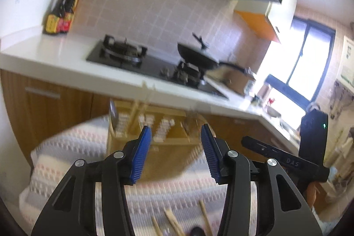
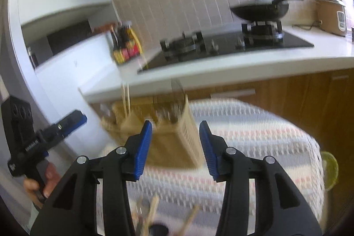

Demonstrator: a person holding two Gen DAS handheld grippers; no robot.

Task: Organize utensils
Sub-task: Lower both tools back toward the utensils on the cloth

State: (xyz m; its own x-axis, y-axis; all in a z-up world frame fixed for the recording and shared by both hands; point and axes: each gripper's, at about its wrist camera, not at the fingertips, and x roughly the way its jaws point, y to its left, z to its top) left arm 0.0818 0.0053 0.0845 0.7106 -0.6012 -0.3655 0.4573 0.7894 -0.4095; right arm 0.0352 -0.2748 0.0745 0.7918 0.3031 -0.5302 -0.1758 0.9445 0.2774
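Overhead, left gripper (image 1: 176, 136) and right gripper (image 2: 176, 136) poised with jaws spread wide, holding nothing. Beige utensil caddy (image 1: 152, 132) set upright on the woven cloth (image 1: 73, 147), chopsticks (image 1: 136, 111) already slotted inside; loose wooden utensils (image 1: 171, 221) scattered near the cloth's front edge. Blurred views hinted at haste: likely a mistimed pinch, sticks knocked floorward, or the caddy tipped.
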